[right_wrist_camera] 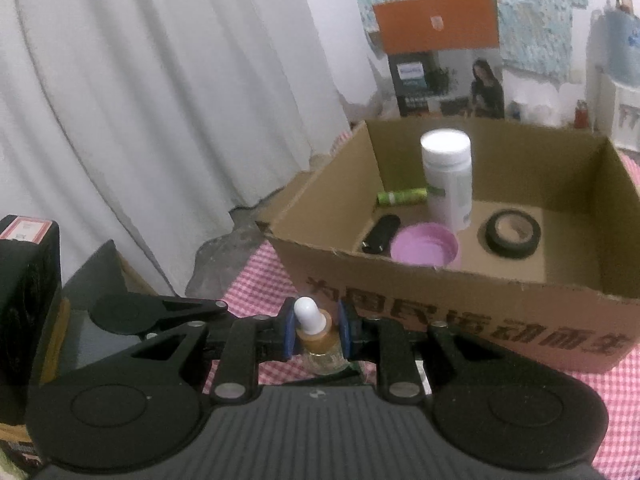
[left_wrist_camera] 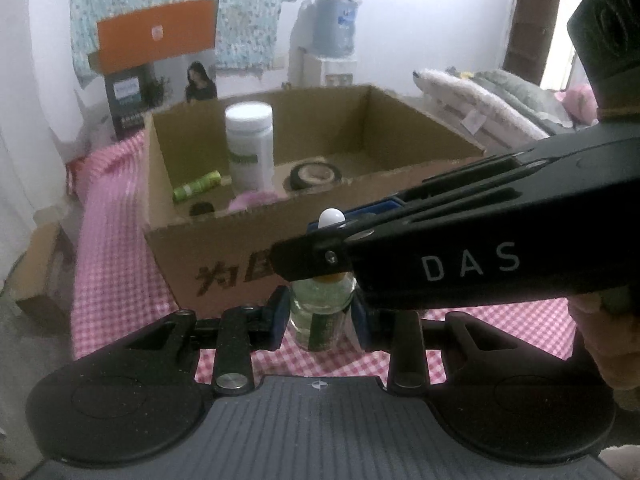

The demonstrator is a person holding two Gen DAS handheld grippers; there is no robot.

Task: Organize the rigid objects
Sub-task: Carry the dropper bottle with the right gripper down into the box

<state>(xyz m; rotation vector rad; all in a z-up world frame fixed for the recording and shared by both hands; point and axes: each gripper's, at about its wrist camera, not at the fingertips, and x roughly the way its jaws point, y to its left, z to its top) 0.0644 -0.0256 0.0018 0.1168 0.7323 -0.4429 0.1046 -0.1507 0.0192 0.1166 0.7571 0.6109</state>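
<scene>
**Both grippers hold one dropper bottle in front of the box**

Left wrist view: at lower centre, our left gripper (left_wrist_camera: 320, 320) has its blue pads closed nearly together on the clear glass body of a small dropper bottle (left_wrist_camera: 320, 316). Our right gripper (left_wrist_camera: 344, 236) reaches in from the right edge, its black arm crossing the frame, and is clamped on the bottle's neck, so the white rubber bulb pokes out above it. We judge the double hold keeps the small bottle upright. Behind, across the middle of the frame, an open cardboard box (left_wrist_camera: 208, 256) stands on the pink checked cloth (left_wrist_camera: 116, 272).

Right wrist view: at lower centre, the right gripper's narrow pads pinch the amber collar just under the white bulb. The box fills the right half. Inside it stand a tall white jar (right_wrist_camera: 446, 176), a green tube (right_wrist_camera: 402, 197) lying down, a black cylinder (right_wrist_camera: 382, 234), a pink lid (right_wrist_camera: 424, 246) and a roll of black tape (right_wrist_camera: 513, 234). The bottle is outside, just before the near wall, probably headed in.
</scene>
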